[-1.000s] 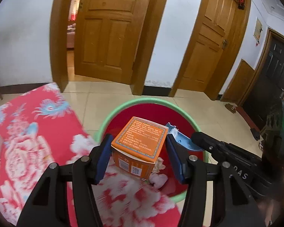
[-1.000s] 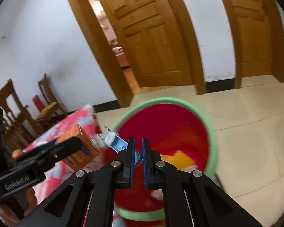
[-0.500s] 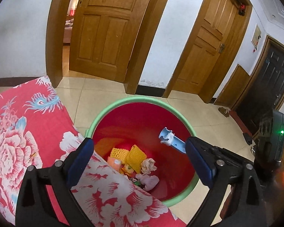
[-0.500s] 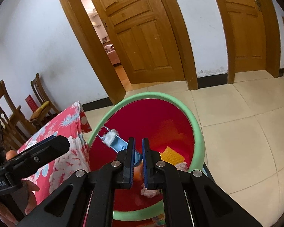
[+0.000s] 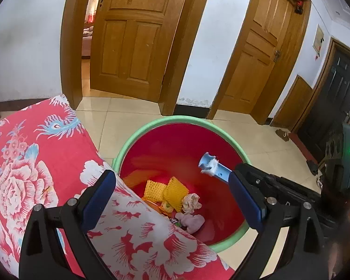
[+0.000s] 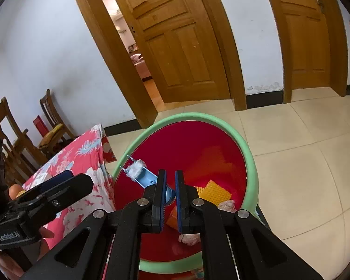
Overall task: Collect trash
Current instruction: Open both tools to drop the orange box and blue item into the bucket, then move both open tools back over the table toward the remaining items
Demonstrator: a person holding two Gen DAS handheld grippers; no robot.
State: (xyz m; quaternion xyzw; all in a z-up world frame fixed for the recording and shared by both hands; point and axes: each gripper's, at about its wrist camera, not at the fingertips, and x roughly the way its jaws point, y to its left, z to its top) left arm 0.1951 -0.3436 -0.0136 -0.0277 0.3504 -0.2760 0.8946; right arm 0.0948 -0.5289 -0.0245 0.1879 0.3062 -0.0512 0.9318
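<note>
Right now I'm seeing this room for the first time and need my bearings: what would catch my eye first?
The red bin with its green rim stands on the tiled floor beside the red floral cloth, with yellow foam netting and crumpled scraps at its bottom. Over it, the right gripper is shut on a light blue plastic piece tufted with white fluff. The left gripper hangs open and empty.

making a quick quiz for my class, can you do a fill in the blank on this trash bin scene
1. The red bin has a rim coloured ____.
2. The right gripper is shut on a small ____ tool.
3. The left gripper stands open and holds ____.
4. The floral cloth beside the bin is mainly ____.

Missing words: green; blue; nothing; red
</note>
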